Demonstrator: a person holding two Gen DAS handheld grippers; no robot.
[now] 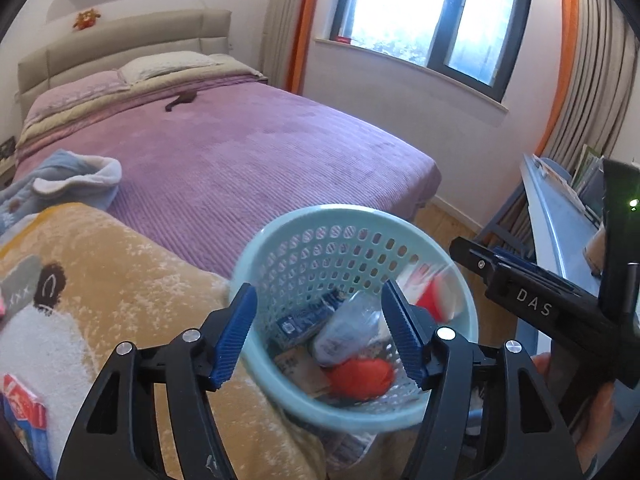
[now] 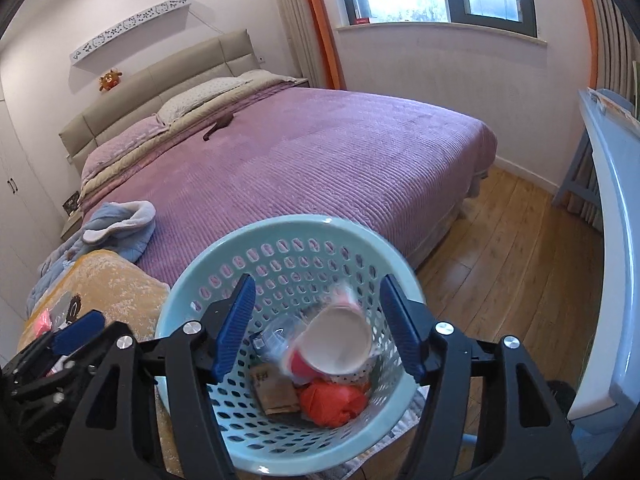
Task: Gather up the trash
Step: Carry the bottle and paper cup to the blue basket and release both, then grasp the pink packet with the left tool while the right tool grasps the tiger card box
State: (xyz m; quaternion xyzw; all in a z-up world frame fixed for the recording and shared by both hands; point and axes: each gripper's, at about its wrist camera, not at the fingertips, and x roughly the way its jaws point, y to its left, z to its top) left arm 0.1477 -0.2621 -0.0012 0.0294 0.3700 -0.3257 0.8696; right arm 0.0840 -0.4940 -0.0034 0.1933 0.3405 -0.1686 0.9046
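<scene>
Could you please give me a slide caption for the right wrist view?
Right gripper open above a light blue basket holding a paper cup and other trash.

The red cup (image 2: 338, 350) is motion-blurred (likewise the plastic bottle (image 1: 348, 330)) inside the basket (image 2: 280, 224).

Perforated glossy plastic basket (image 2: 256, 432), ribbed purple cloth bedspread (image 2: 320, 168), fuzzy blanket (image 1: 132, 264), polished wood floor (image 2: 512, 248).

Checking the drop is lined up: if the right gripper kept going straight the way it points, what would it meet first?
Probably the paper cup inside the light blue basket, seen between the right gripper's open fingers; depth is uncertain.
</scene>
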